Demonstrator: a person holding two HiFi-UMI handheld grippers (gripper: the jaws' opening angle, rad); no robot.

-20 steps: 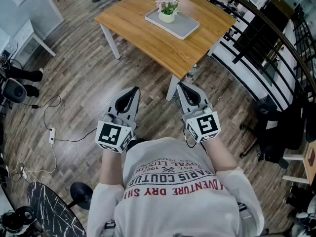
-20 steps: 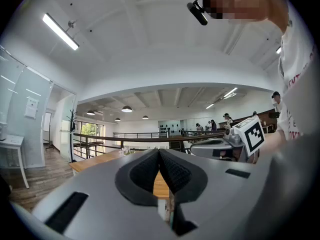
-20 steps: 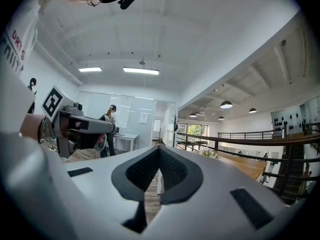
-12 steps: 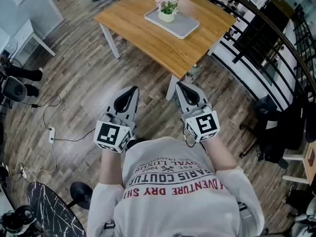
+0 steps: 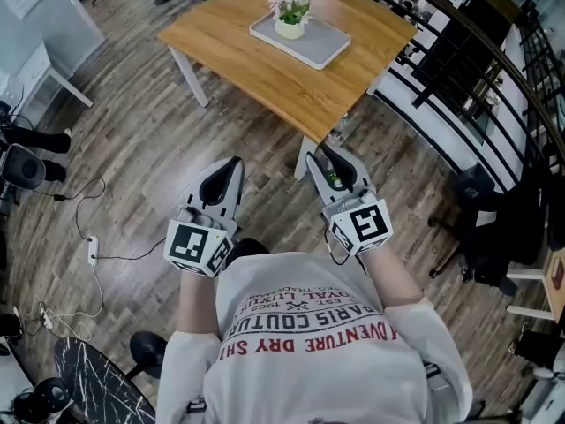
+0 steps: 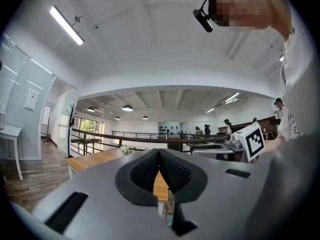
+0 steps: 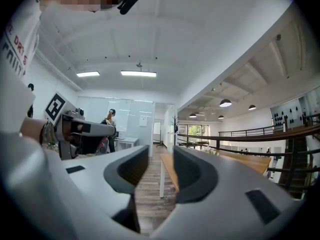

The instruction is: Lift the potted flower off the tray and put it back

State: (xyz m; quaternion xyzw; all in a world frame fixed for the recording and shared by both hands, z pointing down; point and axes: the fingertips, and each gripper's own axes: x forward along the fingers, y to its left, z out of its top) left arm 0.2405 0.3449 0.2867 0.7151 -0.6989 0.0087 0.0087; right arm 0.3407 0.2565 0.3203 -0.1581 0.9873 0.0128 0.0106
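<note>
Left gripper (image 5: 232,162) jaws pressed together, empty. Right gripper (image 5: 323,152) jaws slightly spread, empty. Potted flower (image 5: 290,14) on tray (image 5: 322,42) at 12 o'clock, well apart.

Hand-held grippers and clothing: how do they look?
The left hand-held gripper and the right hand-held gripper are light grey with dark textured pads; each carries a cube of black-and-white square markers. The person wears a white shirt with red and black print.

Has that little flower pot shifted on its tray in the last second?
No. The potted flower still sits at the same far-left end of the tray, which has kept its place on the wooden table.
</note>
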